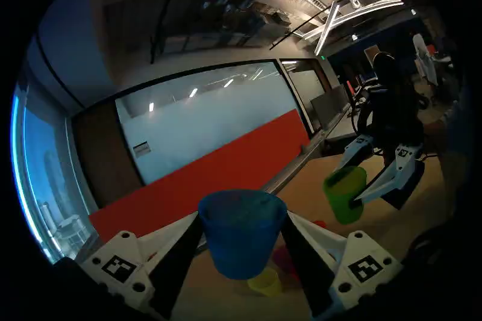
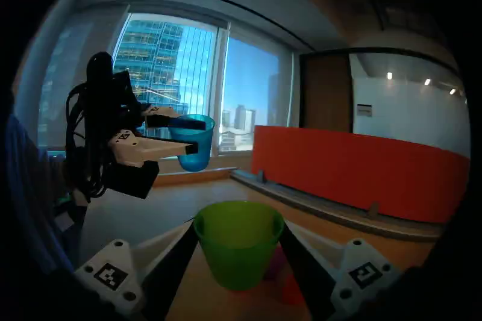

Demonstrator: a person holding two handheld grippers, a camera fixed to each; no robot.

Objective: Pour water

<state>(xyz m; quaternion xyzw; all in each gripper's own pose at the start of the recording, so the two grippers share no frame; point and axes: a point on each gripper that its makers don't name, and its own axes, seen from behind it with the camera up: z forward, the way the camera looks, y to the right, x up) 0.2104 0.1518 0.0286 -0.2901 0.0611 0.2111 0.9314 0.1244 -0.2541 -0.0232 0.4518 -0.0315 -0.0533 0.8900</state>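
I log: left gripper [image 1: 242, 224] grips a translucent blue cup [image 1: 242, 246], upright; right gripper [image 2: 239, 230] grips a translucent green cup [image 2: 239, 252].

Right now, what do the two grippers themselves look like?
Both the left gripper and right gripper have white wedge-shaped fingers with black inner faces and a square black-and-white marker on each. Black cables loop behind the left one's black body; the sleeve is blue.

Colours and patterns observed
We note a translucent blue cup [image 1: 242, 233], a green cup [image 2: 239, 243], white fingers [image 1: 156, 239] bearing black-and-white square markers [image 1: 118, 267], a yellow cup [image 1: 265, 283], an orange-red panel [image 2: 361, 170].
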